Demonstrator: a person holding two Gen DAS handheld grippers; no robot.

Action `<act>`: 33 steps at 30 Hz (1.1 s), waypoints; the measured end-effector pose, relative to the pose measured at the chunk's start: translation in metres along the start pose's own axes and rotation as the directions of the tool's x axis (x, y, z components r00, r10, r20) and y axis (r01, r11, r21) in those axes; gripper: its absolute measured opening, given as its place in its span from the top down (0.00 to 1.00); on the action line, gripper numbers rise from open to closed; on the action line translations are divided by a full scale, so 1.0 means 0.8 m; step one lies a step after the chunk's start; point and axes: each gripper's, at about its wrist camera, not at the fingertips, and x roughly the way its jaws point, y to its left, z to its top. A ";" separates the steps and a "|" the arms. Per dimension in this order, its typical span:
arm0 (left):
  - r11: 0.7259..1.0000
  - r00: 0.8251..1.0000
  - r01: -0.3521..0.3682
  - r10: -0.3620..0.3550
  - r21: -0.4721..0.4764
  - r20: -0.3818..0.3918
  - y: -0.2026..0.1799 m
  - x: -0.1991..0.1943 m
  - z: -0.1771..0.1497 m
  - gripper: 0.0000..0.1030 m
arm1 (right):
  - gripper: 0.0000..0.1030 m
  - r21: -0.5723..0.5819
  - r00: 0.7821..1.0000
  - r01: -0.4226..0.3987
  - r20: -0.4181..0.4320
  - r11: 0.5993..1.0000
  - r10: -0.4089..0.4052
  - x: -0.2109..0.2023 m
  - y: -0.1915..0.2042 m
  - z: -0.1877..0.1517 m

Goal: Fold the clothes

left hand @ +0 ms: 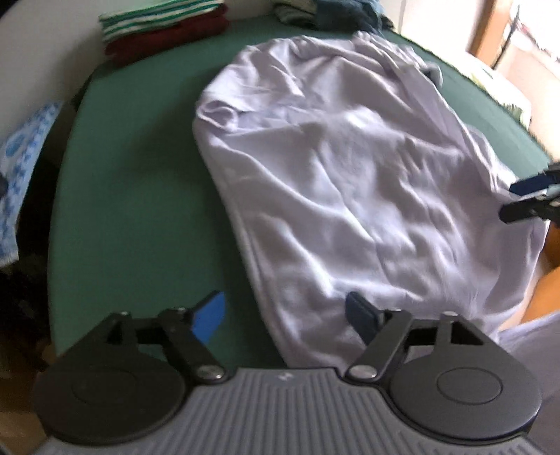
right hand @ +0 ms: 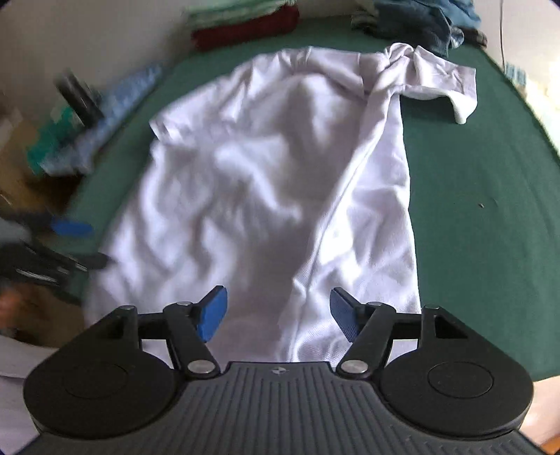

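White T-shirt spread wrinkled across the green table cover, neck end toward the far side, hem end nearest the cameras and hanging over the near edge. One short sleeve lying out flat to the right on the green; the other sleeve folded in over the body on the left.

Left gripper low over the near hem, jaws spread wide, holding nothing: left blue pad above bare green cloth, right pad over the shirt's edge. Contact with the fabric not clear.

Right gripper likewise wide apart and empty, both blue pads above the shirt's lower part, just short of the hem. Seen from the left wrist view, its fingers reaching in from the right edge over the shirt's side.

At the far left of the table, a folded stack: green-and-white striped piece on top of dark red ones. At the far right, a loose heap of bluish clothes, near the shirt's neck end. Off the left edge, a blue-and-white patterned cloth, blurred.
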 end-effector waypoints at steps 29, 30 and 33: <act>0.992 0.989 -0.071 0.057 0.103 0.136 -0.058 0.019 0.093 0.29 | 0.51 0.464 0.961 0.147 0.144 0.873 -0.238 -0.009 -0.215 0.072; 0.993 0.989 -0.086 0.075 0.083 0.128 -0.060 0.025 0.096 0.29 | 0.51 0.467 0.954 0.172 0.141 0.868 -0.265 0.001 -0.222 0.088; 0.993 0.988 -0.113 0.109 0.029 0.107 -0.063 0.037 0.103 0.28 | 0.48 0.432 0.926 0.282 0.112 0.857 -0.361 0.033 -0.238 0.137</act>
